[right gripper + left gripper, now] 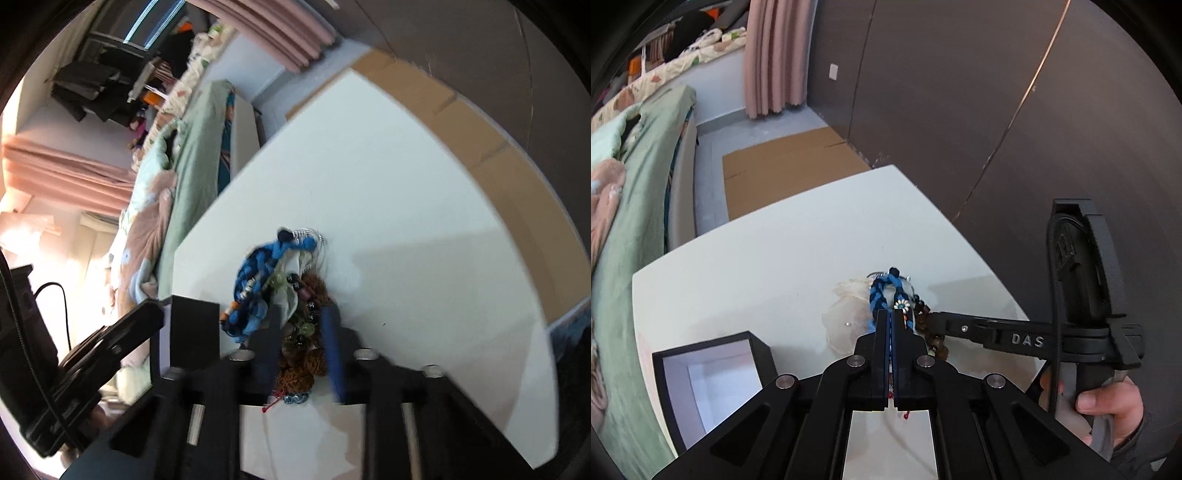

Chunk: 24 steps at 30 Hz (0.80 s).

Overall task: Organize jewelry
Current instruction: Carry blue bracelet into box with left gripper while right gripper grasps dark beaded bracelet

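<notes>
A blue and black braided bracelet [884,295] with a small silver flower charm lies on a pile of jewelry on the white table [775,243]. My left gripper [890,317] is shut on the bracelet. Brown bead strands [932,343] and a clear plastic bag [846,325] lie in the same pile. In the right wrist view the pile shows the blue bracelet [255,273], green and dark beads, and brown beads [306,363]. My right gripper [301,321] straddles the brown beads with its fingers apart. It also shows in the left wrist view [936,315], reaching in from the right.
An open black box with a white lining [713,373] stands on the table's near left; it shows in the right wrist view [194,332]. A bed with green bedding [639,177] runs along the left. A dark wall [997,92] is behind the table. Cardboard [790,170] lies on the floor.
</notes>
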### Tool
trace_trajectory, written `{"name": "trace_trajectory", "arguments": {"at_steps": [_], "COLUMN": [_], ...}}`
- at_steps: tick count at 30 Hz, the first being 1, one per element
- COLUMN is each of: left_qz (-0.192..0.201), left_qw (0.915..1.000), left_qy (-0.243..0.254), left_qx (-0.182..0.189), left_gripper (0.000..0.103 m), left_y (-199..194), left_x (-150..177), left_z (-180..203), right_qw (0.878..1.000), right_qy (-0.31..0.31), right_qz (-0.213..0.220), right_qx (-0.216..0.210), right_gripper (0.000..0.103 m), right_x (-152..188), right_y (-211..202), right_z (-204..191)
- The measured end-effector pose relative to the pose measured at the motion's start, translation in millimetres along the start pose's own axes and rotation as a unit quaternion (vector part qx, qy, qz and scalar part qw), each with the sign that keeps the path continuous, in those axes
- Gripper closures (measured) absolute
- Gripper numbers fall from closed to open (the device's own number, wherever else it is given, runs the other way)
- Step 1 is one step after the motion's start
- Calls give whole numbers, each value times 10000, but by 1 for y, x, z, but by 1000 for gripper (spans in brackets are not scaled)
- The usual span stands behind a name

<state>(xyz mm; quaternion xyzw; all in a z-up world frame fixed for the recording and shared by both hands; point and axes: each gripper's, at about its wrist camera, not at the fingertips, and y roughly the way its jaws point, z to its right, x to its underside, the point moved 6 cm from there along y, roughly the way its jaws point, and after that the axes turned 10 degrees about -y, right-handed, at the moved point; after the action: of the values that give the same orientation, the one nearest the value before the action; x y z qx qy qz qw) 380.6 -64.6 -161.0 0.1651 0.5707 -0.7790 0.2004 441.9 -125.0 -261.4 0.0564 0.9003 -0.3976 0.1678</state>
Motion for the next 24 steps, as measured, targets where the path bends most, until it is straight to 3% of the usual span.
{"name": "trace_trajectory", "arguments": {"at_steps": [3,5,7,12,19,22,24], "left_qz": [-92,-94,-84,-58,-215,-138,1], "left_qw": [10000,9999,9999,9996,9959,9952,9970], "left_qy": [7,45,105,271,721,740,590], "left_qx": [3,10,0,-84,-500,-631,-502], "left_gripper": [95,68,56,56,56,78,88], "left_y": [5,7,11,25,55,59,51], "left_x": [2,4,6,11,19,19,14], "left_z": [3,6,10,19,24,19,15], "right_qw": [9996,9988,9981,9936,9879,9877,9876], "right_qy": [182,246,301,572,722,717,720], "right_qz": [124,220,278,462,660,659,659], "right_qx": [-198,-354,-458,-858,-1202,-1219,-1228], "right_gripper": [93,93,93,93,94,94,94], "right_x": [1,4,7,19,28,29,30], "right_y": [-2,-4,-6,-13,-20,-23,-22], "right_z": [3,2,1,10,14,18,18]}}
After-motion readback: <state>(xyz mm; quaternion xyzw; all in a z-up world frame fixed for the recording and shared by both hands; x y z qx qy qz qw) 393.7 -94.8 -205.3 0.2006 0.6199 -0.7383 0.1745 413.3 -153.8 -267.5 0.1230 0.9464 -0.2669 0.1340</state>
